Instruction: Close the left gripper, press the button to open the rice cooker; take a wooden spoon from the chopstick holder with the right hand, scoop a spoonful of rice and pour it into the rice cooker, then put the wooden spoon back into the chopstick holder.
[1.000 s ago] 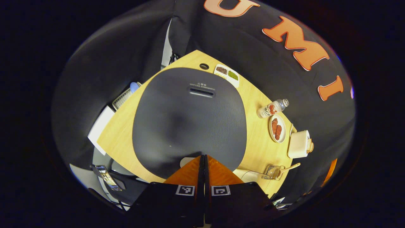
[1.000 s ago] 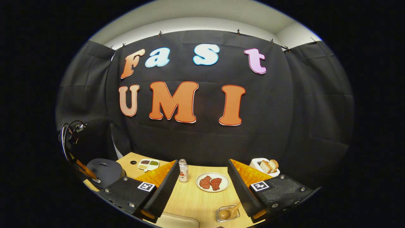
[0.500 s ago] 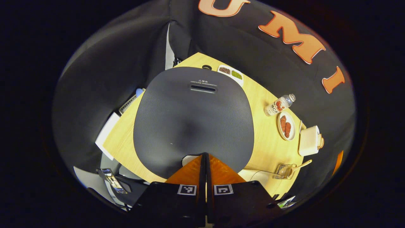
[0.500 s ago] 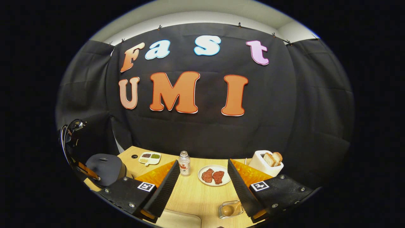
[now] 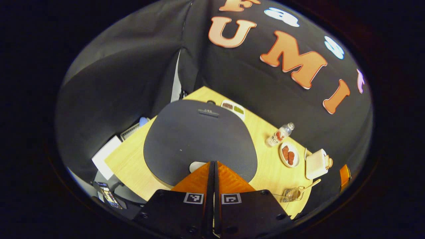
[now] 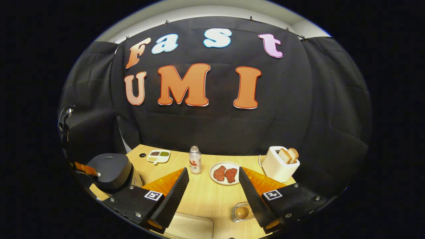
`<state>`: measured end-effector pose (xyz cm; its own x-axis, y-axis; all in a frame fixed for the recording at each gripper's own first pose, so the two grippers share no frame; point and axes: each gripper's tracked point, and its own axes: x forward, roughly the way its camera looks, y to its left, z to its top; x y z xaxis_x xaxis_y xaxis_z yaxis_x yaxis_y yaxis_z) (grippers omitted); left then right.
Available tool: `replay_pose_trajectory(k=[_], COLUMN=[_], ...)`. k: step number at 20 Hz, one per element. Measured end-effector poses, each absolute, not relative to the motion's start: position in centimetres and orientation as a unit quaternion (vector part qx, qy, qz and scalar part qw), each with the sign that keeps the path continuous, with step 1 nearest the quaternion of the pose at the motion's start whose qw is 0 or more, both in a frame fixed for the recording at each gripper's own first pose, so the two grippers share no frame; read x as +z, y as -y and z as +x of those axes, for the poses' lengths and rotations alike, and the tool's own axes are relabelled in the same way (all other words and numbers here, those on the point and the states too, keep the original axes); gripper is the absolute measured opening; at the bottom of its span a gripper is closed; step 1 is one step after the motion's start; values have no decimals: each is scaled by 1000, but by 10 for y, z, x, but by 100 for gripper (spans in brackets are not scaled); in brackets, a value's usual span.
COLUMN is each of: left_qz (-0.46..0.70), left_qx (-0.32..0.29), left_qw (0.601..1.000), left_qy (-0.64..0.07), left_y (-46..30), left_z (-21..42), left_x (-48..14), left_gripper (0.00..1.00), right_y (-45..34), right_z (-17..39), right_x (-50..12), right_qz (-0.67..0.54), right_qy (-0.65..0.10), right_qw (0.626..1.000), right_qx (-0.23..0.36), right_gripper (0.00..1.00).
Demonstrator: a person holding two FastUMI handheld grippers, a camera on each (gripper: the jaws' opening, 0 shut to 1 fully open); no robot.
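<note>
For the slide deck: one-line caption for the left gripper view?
Shut left tongs poised at the closed rice cooker's front button.

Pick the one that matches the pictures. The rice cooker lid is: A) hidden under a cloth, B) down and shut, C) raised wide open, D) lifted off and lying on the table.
B: the dark lid lies flat on the rice cooker, with the shut left gripper at its front button.

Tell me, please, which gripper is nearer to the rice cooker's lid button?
Left. The left gripper, fingers together, has its tips right at the pale button on the rice cooker. The right gripper is open, off to the cooker's side over the table.
</note>
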<state>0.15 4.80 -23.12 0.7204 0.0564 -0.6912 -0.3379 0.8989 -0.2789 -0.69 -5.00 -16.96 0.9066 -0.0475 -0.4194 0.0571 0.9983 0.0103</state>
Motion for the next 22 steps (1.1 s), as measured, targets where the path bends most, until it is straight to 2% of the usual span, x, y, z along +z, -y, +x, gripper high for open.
replay_pose_trajectory(k=[2, 6, 7, 10, 11, 13, 14, 20, 22], left_qz=[-174, -147, -131, -82, -74, -62, -51, 1, 20], left_qx=[116, 121, 117, 111, 108, 106, 113, 111, 101], left_qw=[934, 964, 969, 977, 979, 982, 982, 990, 992], left_qy=[-289, -184, -171, -163, -158, -145, -139, -89, -73], left_y=[-55, -44, -42, -33, -29, -25, -27, -13, 0], left_z=[11, 8, 7, -3, -3, -7, -10, -29, -32], left_x=[-202, -149, -144, -139, -137, -132, -130, -113, -110], left_gripper=[6, 6, 6, 18, 18, 25, 35, 75, 80], right_y=[56, 75, 79, 93, 97, 106, 113, 151, 160], right_z=[-10, -14, -15, -17, -19, -21, -24, -43, -44], right_x=[-178, -195, -198, -210, -214, -222, -227, -270, -290], right_qz=[10, 9, 9, 8, 9, 9, 8, 9, 7], right_qy=[-223, -240, -244, -255, -258, -266, -269, -308, -323], right_qw=[974, 970, 969, 965, 964, 961, 960, 946, 941], right_qx=[-31, -46, -50, -61, -64, -71, -77, -102, -103], right_gripper=[94, 94, 94, 94, 94, 94, 94, 94, 93])
